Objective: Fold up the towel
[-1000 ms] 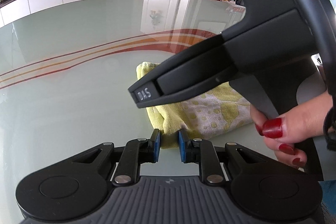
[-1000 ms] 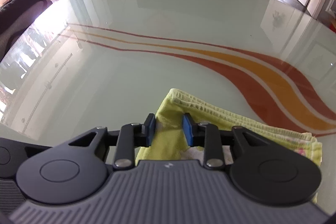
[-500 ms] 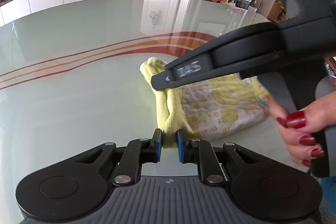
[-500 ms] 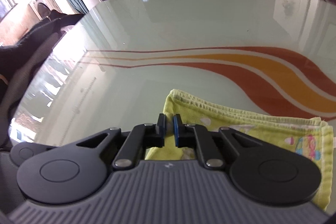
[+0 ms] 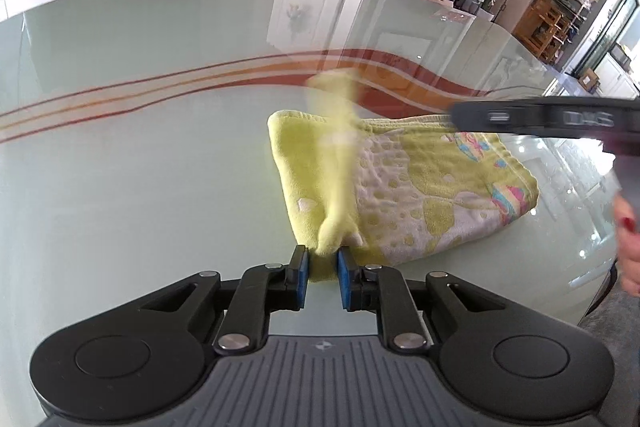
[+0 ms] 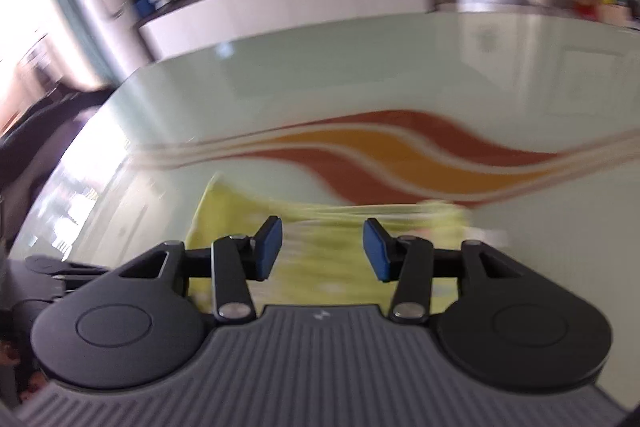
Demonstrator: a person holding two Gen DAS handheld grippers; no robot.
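Left gripper (image 5: pixel 323 269) pinches the soft, limp towel (image 5: pixel 432 195) at its near corner; right gripper (image 6: pixel 322 247), jaws just opening, holds nothing. Grab edges.

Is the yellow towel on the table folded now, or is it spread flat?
Folded. The towel lies as a thick stacked bundle with layered edges on the glass table.

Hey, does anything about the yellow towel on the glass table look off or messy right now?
One thing: a blurred flap of the yellow towel sticks up near its left edge instead of lying flat, rising from the corner pinched in the left gripper. The rest lies folded on the glass table. Nothing looks spilled or damaged.
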